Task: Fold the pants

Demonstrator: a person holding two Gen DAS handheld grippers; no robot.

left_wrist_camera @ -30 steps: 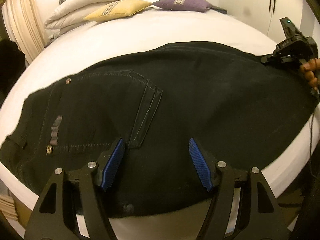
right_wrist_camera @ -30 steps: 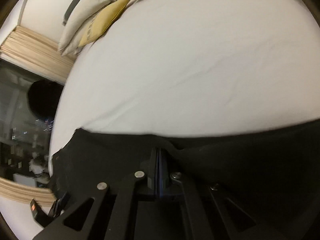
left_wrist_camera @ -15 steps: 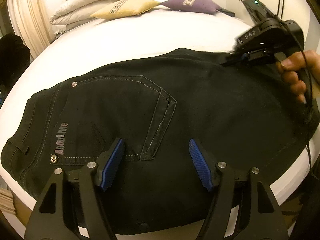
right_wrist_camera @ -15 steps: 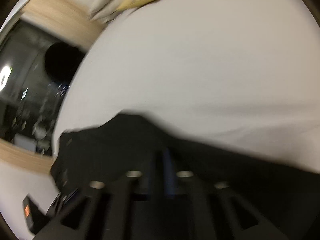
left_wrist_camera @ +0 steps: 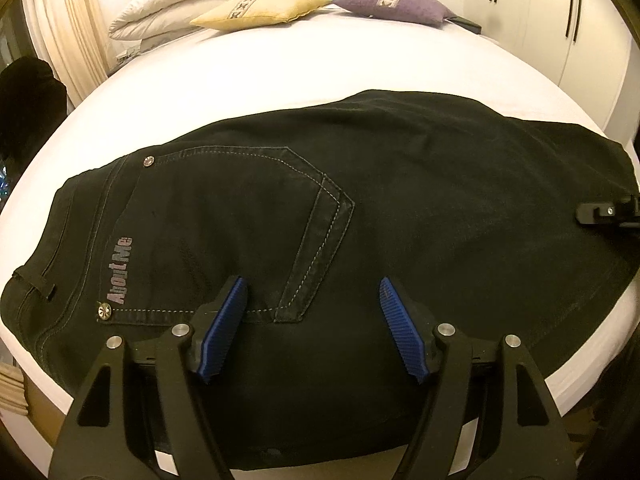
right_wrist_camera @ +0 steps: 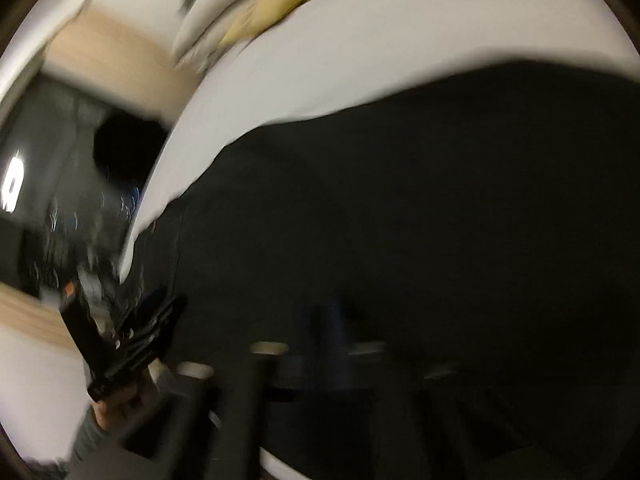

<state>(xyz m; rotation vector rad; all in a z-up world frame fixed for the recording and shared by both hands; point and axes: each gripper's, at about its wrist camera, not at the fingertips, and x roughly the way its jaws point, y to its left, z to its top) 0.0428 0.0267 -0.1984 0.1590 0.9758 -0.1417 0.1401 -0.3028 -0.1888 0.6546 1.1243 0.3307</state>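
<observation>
Down my left wrist view, my left gripper (left_wrist_camera: 312, 326) hangs wide open and empty over the black pants (left_wrist_camera: 400, 200), which lie flat across the white bed (left_wrist_camera: 280, 64) through mid-frame; they look heavy, limp denim, so I'd pinch the stiffer waistband at far left. Across in the right wrist view, blur hides my right gripper (right_wrist_camera: 336, 332); I cannot tell its jaws.

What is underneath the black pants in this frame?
The black pants lie flat on the white bed sheet, which shows all around their far edge and below their near edge. Whether anything lies between pants and sheet is covered and cannot be seen.
</observation>
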